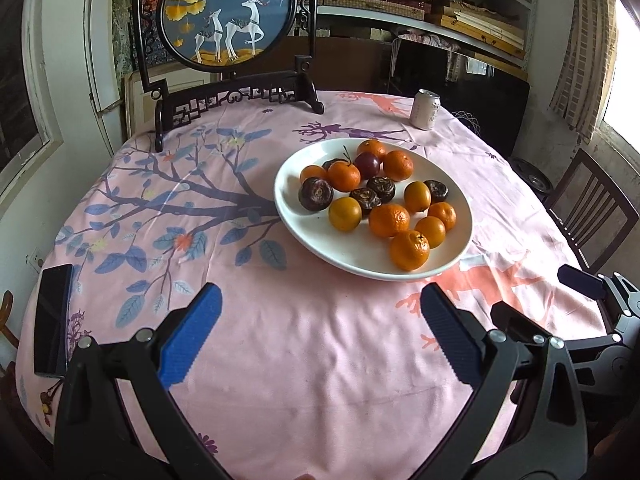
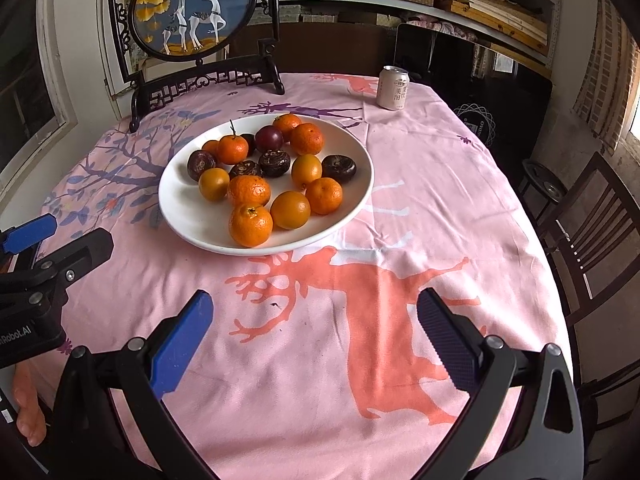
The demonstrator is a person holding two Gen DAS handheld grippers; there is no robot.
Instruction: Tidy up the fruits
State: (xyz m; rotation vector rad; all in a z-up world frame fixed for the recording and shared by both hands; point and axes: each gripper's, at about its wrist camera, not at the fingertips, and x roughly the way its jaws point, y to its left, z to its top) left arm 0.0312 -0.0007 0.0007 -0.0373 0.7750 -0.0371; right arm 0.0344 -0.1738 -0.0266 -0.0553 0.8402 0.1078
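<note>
A white plate [image 1: 320, 236] [image 2: 188, 216] sits mid-table holding several orange mandarins [image 1: 409, 250] [image 2: 250, 225], smooth yellow-orange fruits [image 1: 345, 213] [image 2: 290, 209], dark brown water chestnuts [image 1: 315, 194] [image 2: 338, 167] and a purple round fruit [image 1: 367, 165] [image 2: 269, 139]. My left gripper [image 1: 320, 312] hovers open over the pink cloth, short of the plate's near rim, nothing between its blue pads. My right gripper [image 2: 314, 312] is open too, over the coral deer print, nearer than the plate. Each gripper shows at the edge of the other's view.
A drink can [image 1: 426, 109] [image 2: 393, 88] stands at the far right. A dark-framed round deer screen [image 1: 228, 40] [image 2: 192, 20] stands at the table's back left. A black phone [image 1: 52, 320] lies near the left edge. A wooden chair [image 2: 592, 240] stands on the right.
</note>
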